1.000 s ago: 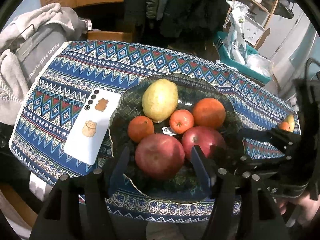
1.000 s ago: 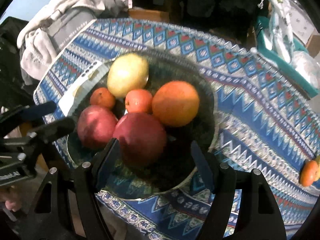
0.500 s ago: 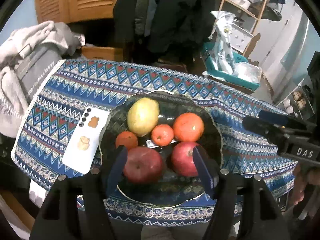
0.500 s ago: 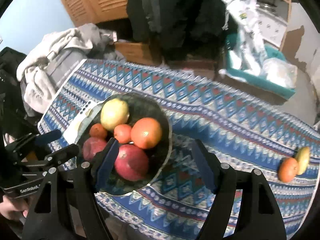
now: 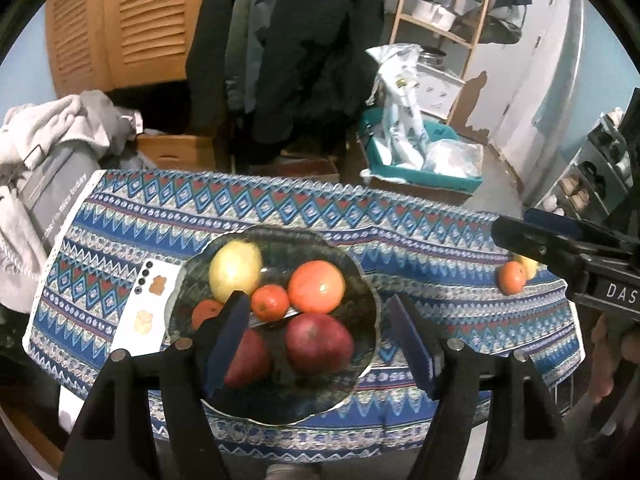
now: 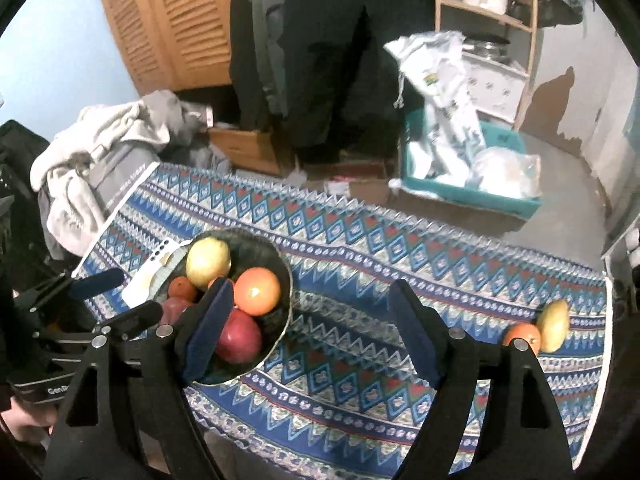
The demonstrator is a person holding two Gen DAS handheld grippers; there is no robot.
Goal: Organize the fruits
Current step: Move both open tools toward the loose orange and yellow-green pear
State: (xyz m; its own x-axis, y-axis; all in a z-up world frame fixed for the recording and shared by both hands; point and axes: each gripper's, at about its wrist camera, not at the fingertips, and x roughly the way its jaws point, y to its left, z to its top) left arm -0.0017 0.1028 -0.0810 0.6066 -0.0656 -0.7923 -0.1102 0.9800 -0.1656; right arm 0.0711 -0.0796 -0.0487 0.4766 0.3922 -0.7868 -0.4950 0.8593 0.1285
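Note:
A dark bowl [image 5: 370, 320] on the patterned tablecloth holds a yellow fruit [image 5: 236, 270], a big orange [image 5: 316, 286], two small tangerines and two red apples [image 5: 318, 344]. My left gripper [image 5: 317, 297] hangs above the bowl with its jaws opening and nothing between them. My right gripper [image 6: 310, 286] hovers over the cloth just right of the bowl [image 6: 286, 276], its jaws also opening and empty. A loose orange [image 6: 522, 338] and a yellow fruit [image 6: 554, 326] lie together near the table's right end. Each gripper shows at the edge of the other's view.
A white phone [image 5: 146, 312] lies left of the bowl. Beyond the table's left end is a pile of grey clothes [image 5: 60, 140]. On the floor behind stand a teal bin [image 5: 420, 168] with bags and a cardboard box [image 5: 176, 150]. Dark coats hang at the back.
Both grippers have risen and drawn back from the bowl, so the fruit looks smaller. Their jaws stand wider apart. The two loose fruits at the right have come into the right wrist view.

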